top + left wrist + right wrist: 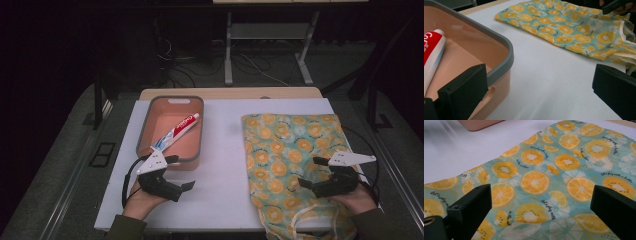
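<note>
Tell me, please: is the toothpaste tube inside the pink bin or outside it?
Inside. The toothpaste tube lies flat on the floor of the pink bin, within its grey rim, with its white cap towards the far end.

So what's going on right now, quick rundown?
Left gripper open by the pink bin. Right gripper open over the fruit-print bag. Toothpaste tube lying in the bin. Nothing in the way.

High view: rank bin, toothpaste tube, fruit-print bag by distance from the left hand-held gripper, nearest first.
1. Pink plastic bin with grey rim: directly beyond the left hand-held gripper, near rim beside it.
2. Red-and-white toothpaste tube: lying inside the bin.
3. Teal orange-slice-print fabric bag: across the table, under the right hand-held gripper.
</note>
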A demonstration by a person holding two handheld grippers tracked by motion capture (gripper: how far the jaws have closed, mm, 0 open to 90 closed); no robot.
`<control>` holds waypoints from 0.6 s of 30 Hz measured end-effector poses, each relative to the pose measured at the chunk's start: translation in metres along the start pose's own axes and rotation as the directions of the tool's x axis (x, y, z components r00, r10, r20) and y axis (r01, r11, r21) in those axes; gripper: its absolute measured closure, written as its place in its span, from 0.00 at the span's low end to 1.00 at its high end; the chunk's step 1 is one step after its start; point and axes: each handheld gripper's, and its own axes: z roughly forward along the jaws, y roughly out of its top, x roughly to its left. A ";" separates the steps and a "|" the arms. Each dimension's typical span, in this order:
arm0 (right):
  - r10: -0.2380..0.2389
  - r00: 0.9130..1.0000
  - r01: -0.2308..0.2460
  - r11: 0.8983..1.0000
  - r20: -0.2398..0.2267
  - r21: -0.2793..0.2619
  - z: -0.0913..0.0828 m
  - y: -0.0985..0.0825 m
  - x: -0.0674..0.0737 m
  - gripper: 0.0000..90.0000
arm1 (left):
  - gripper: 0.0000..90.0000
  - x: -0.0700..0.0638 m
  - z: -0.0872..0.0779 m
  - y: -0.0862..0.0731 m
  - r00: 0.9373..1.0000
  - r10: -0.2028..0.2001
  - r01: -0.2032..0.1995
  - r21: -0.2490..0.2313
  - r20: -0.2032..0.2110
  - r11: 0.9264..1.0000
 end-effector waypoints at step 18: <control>-0.058 0.992 0.067 0.995 -0.111 0.079 0.015 0.008 0.027 0.16 | 0.00 -0.004 0.000 0.001 1.000 0.011 -0.011 0.003 -0.002 1.000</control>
